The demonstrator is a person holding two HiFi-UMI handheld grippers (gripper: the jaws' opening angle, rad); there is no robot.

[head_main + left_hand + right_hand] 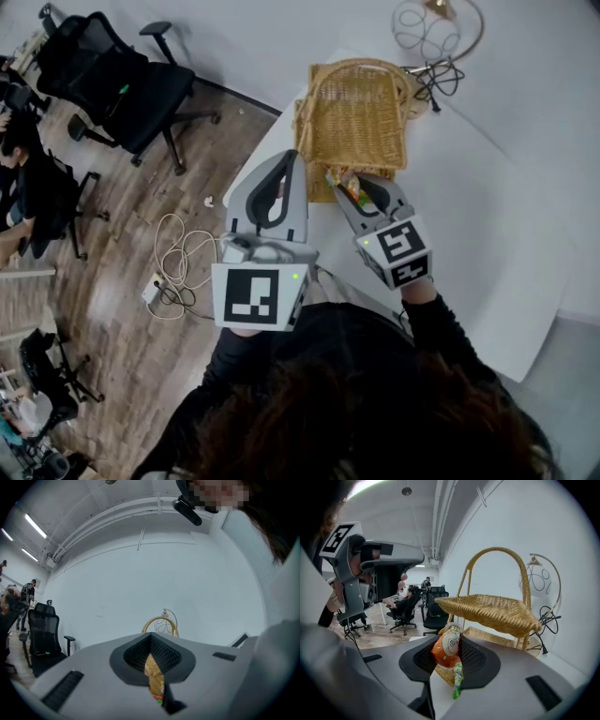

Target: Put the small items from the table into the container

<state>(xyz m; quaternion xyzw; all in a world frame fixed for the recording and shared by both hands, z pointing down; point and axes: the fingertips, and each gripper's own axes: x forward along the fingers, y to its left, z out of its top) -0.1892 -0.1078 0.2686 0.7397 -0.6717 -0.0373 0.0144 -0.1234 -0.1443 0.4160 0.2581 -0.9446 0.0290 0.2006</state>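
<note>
While clenched on an orange snack packet [447, 649], the right gripper [451, 644] presses its dark ribbed pads on the packet's two sides.

- Packet, long axis: roughly upright in the right gripper view, slightly tilted. The printed top end rises above the pads. A green crimped tail [457, 684] hangs below them at lower centre.
- Packet, position: centred between the jaws, deep in the pads. In the head view it projects from the jaw tips toward the upper left of the frame, at the lower edge of the basket.
- Left gripper [290, 161]: left of centre in the head view, jaws drawn together, nothing grasped. Its own view shows only a narrow slit between the pads, with wicker seen through it.
- Wicker basket [359, 112]: two-tiered with a hoop handle, upper centre in the head view. Its upper tray [497, 609] lies just beyond and above the packet.
- White table [487, 234]: bears the basket and takes the right half of the head view.
- Cables [427, 42]: coiled at the upper right, beside the basket.
- Office chair [122, 84]: upper left, on a wooden floor [103, 234].
</note>
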